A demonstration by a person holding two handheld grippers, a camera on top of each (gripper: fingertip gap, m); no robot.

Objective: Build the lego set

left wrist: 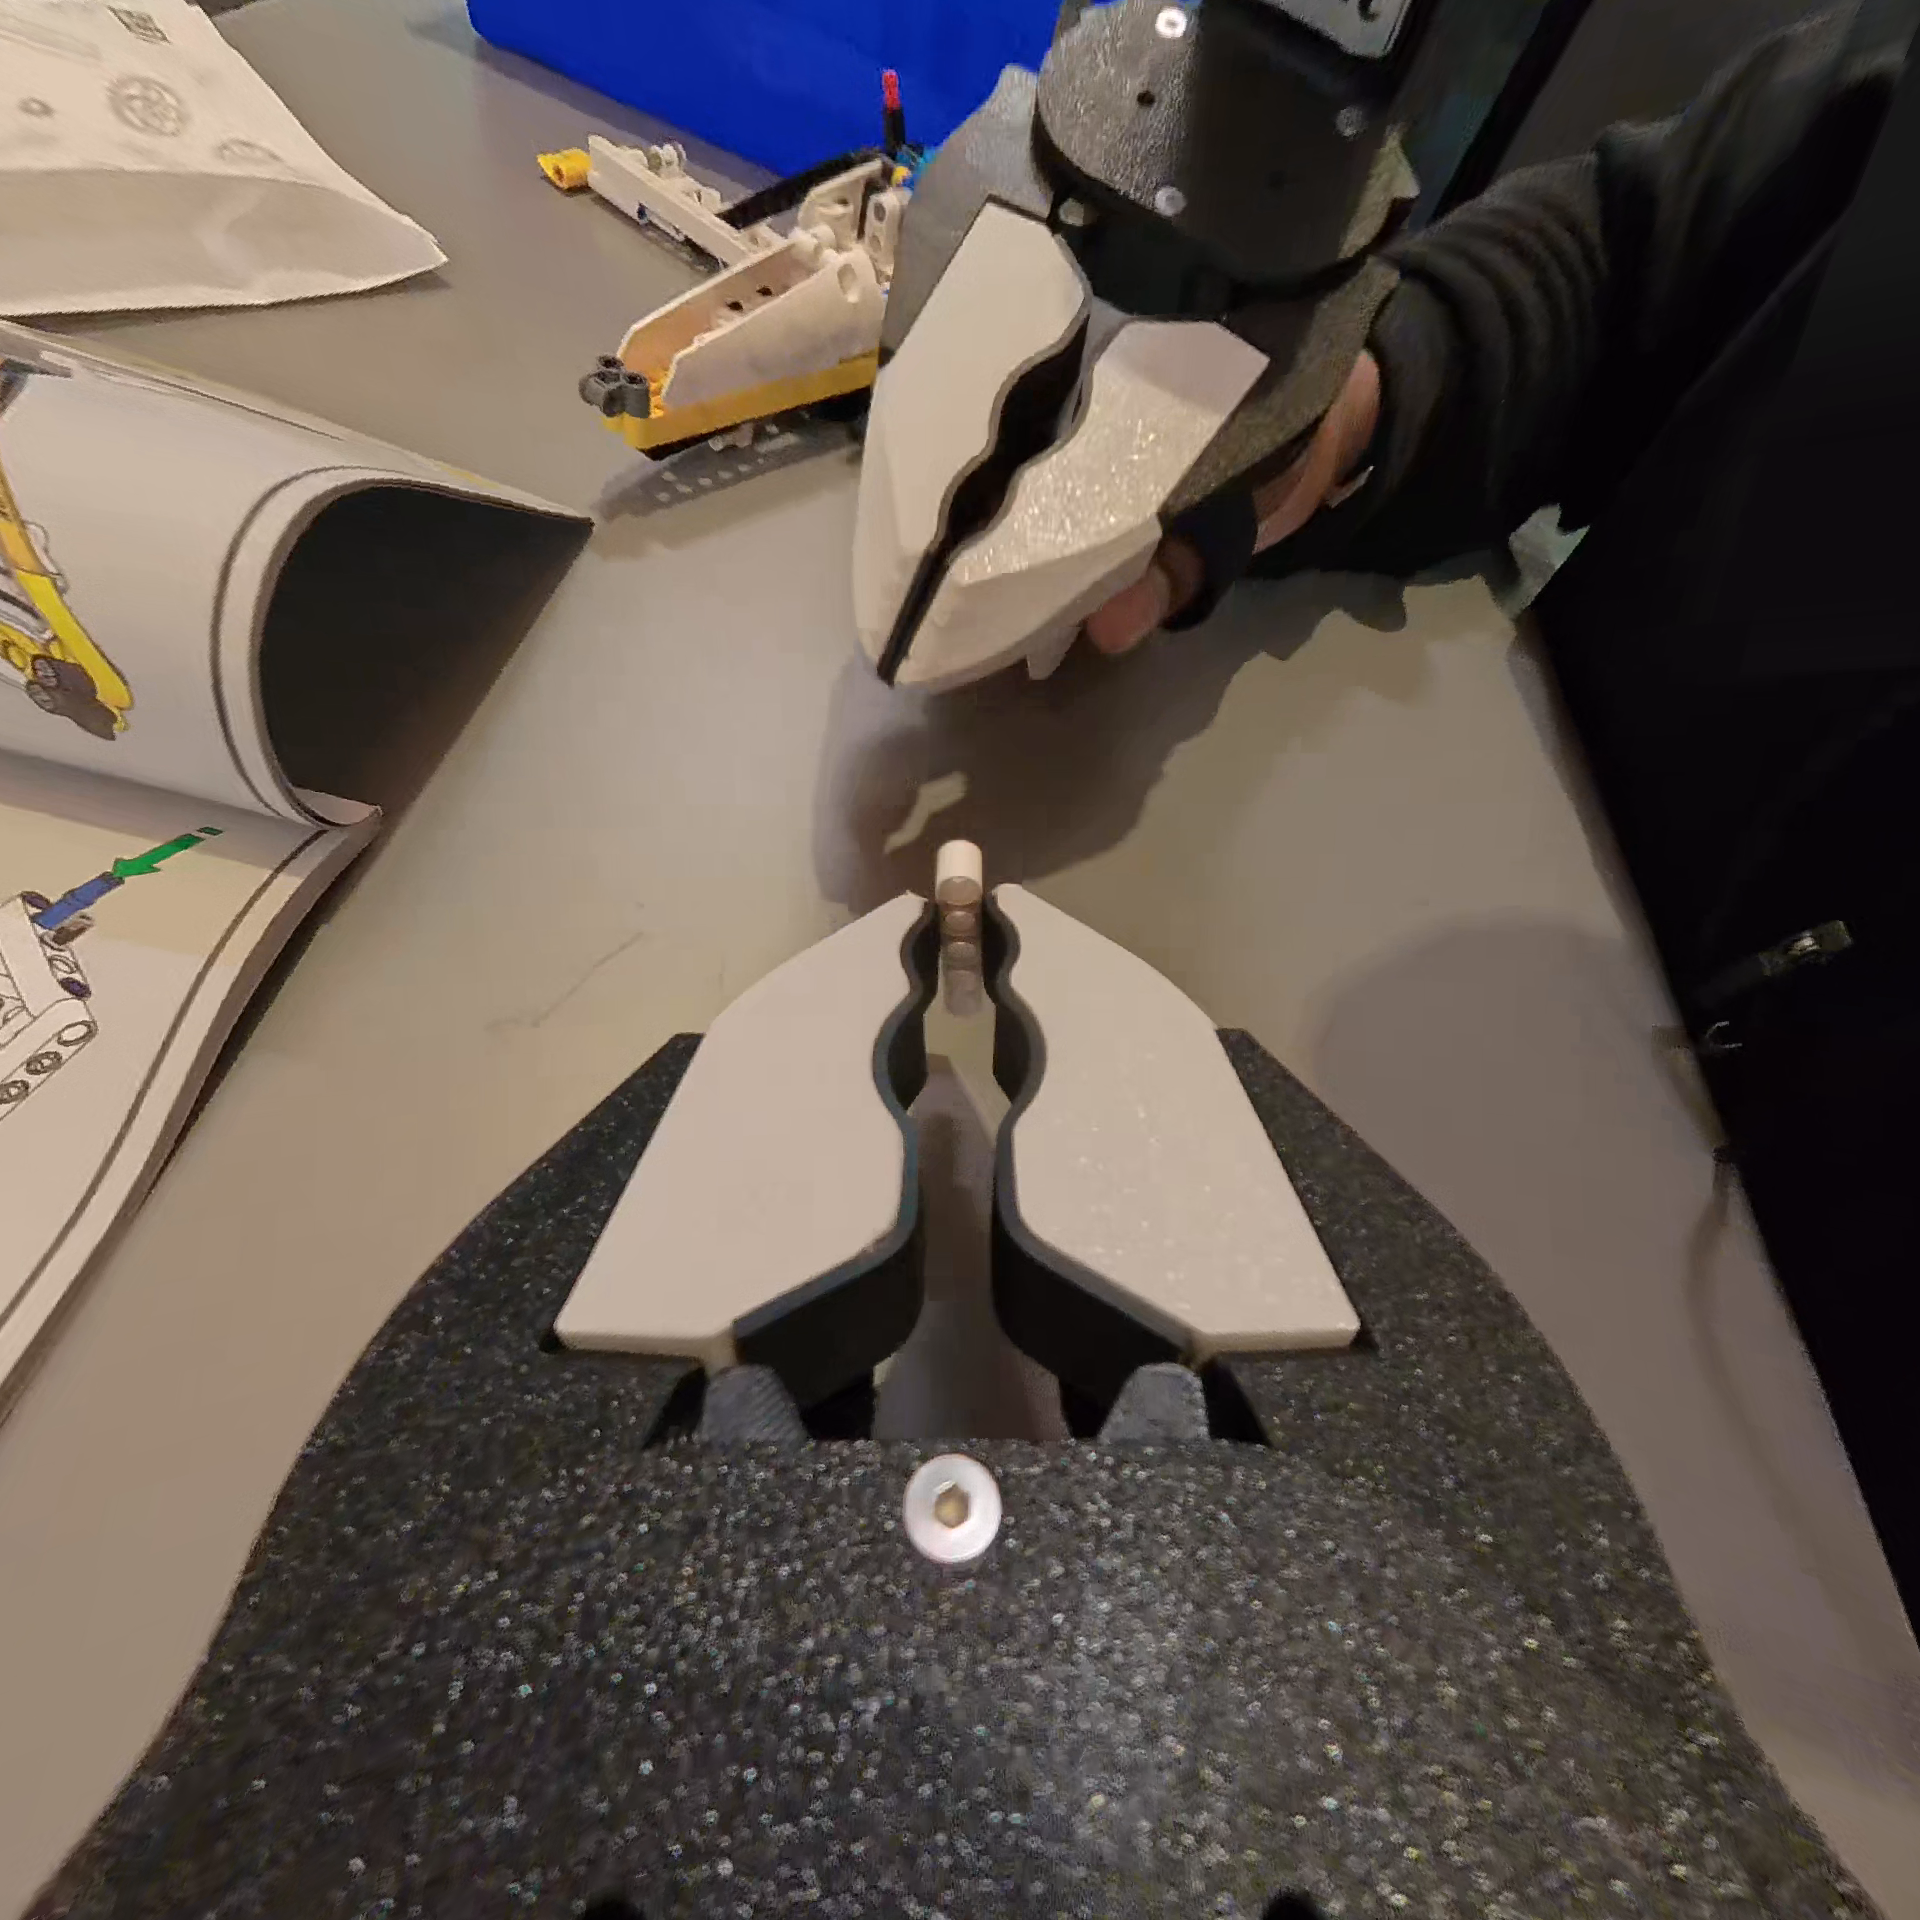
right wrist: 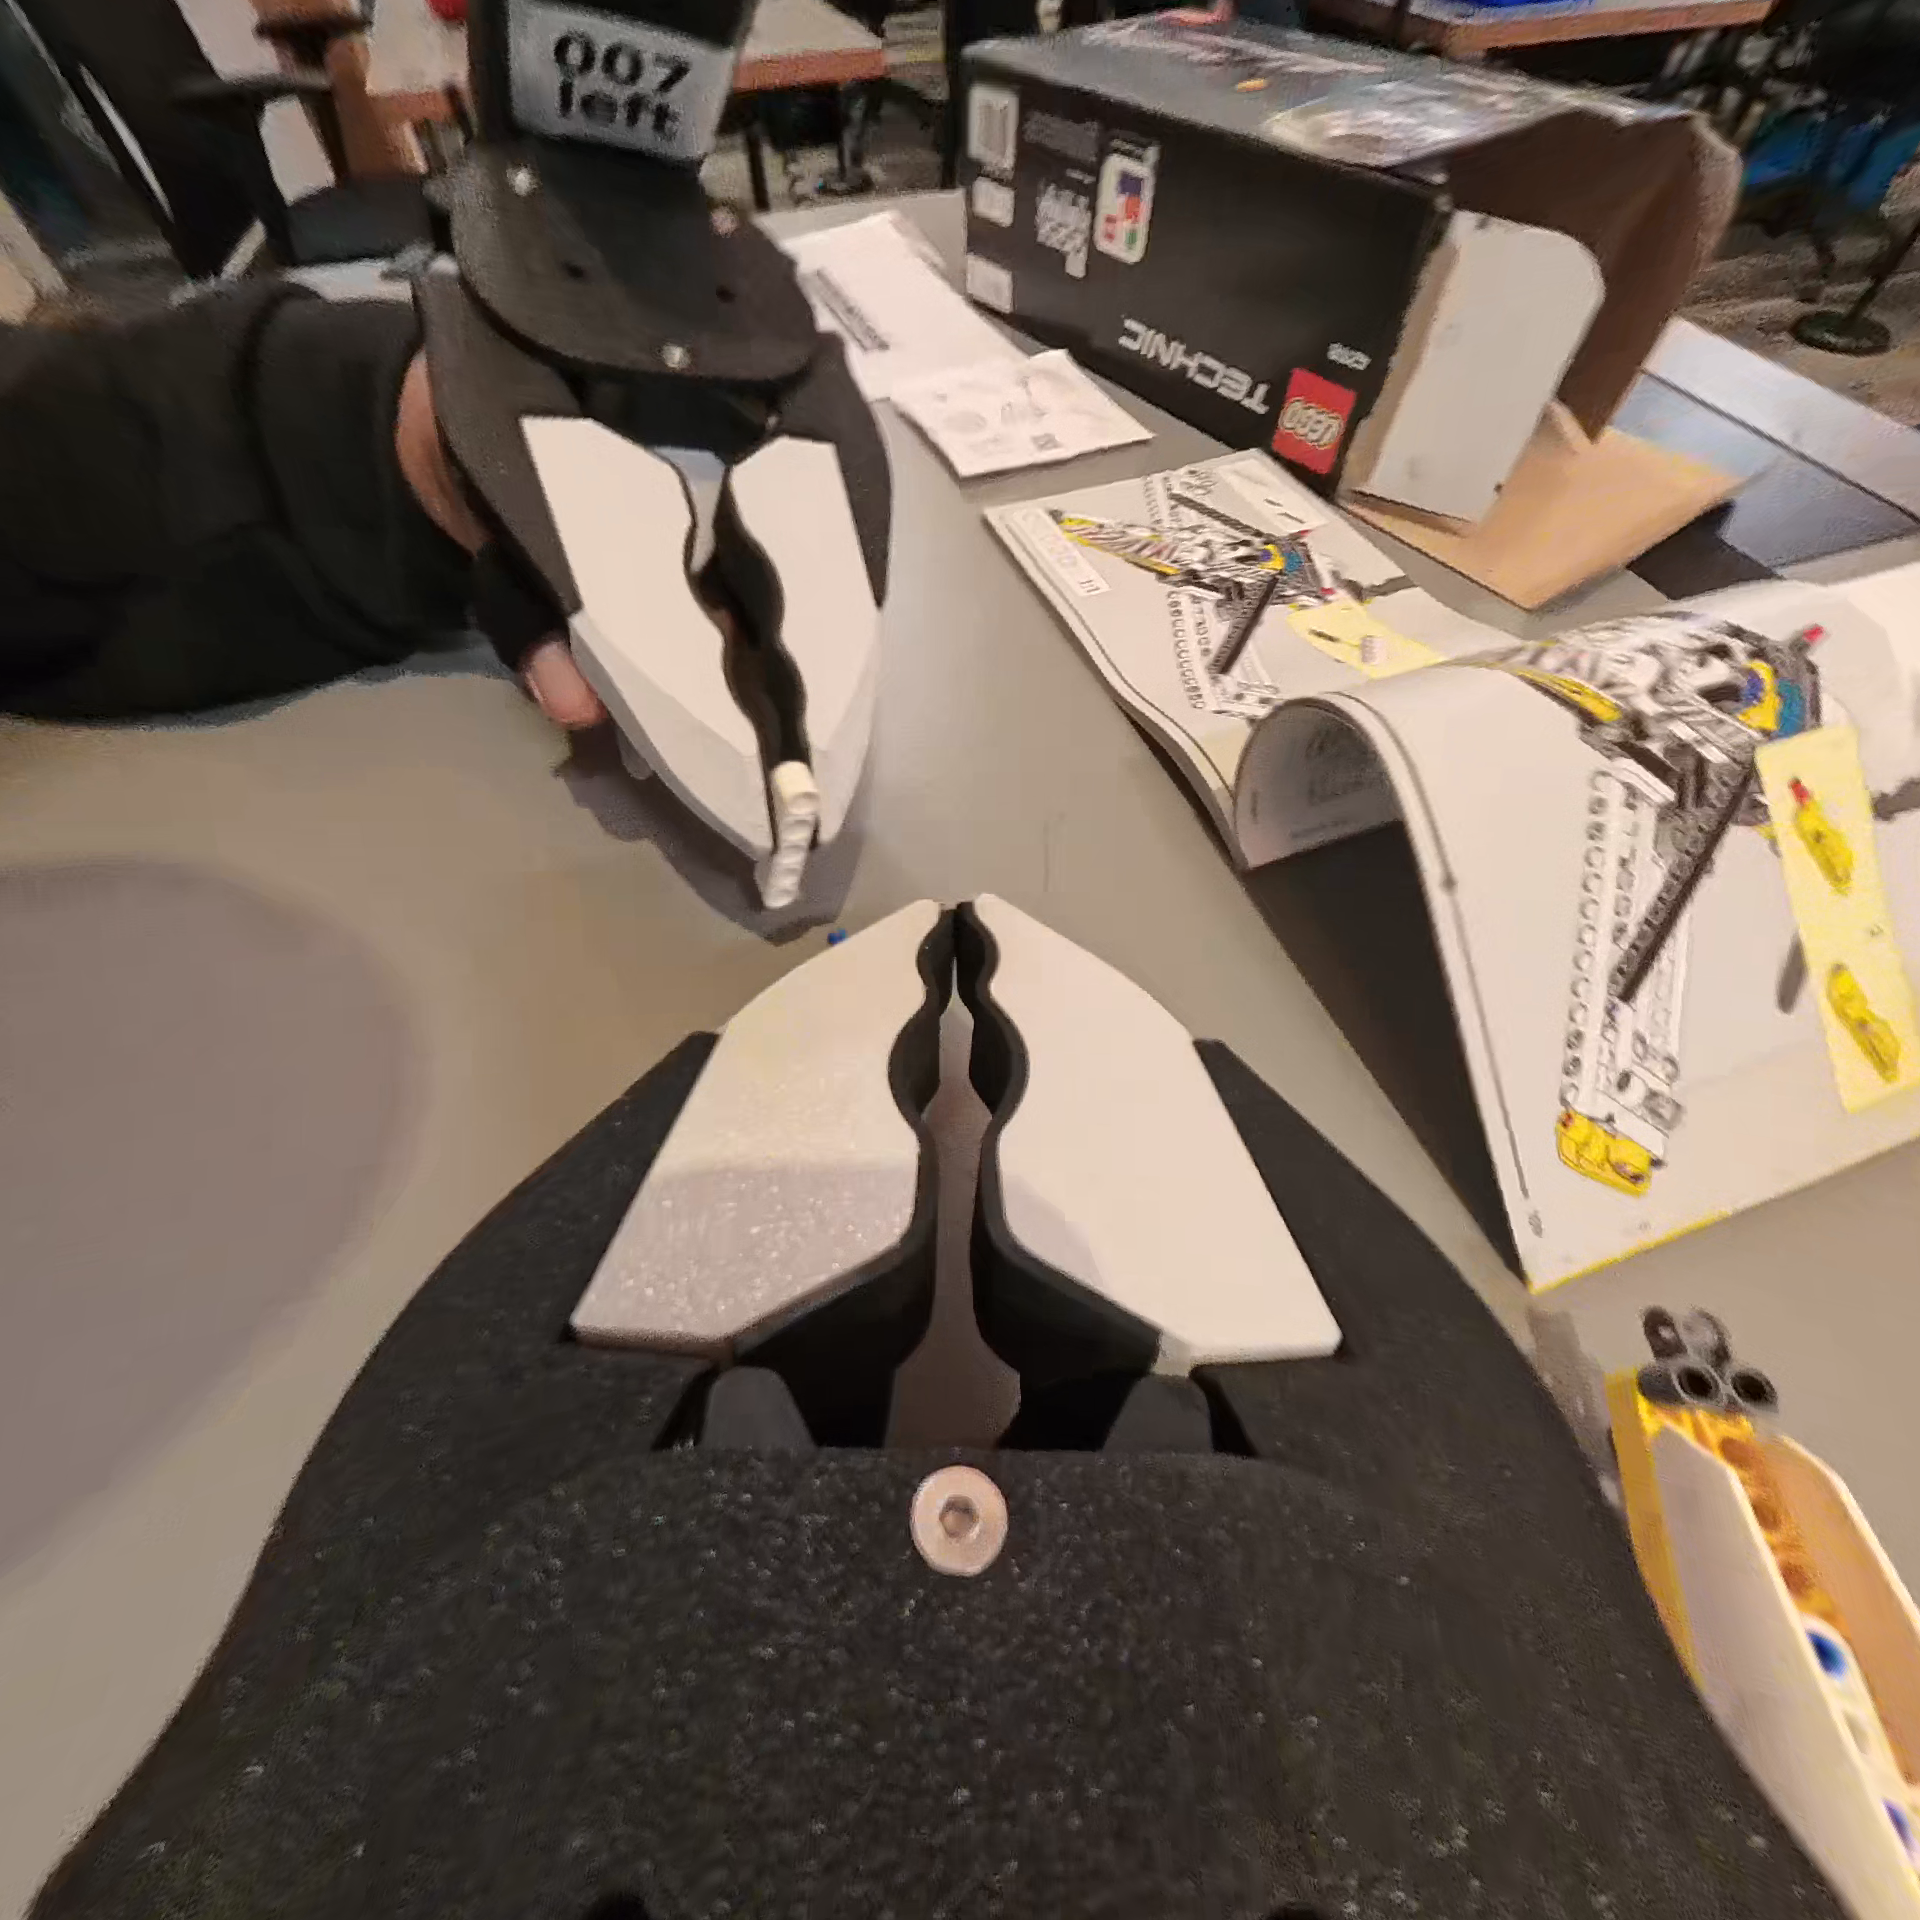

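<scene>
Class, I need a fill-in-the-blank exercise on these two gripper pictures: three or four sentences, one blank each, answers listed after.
1. The left gripper grips a small beam whose colour is ____.
2. The right gripper's fingertips are ____, with nothing visible between them.
3. The open instruction booklet lies on the grey ____.
4. The part-built model has a white body and a ____ base.

Missing words: white; shut; table; yellow

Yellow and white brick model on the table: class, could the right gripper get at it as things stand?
Probably yes. The right gripper, fingers shut and empty, has the yellow and white brick model beside it with nothing between; it would need to open.
</scene>
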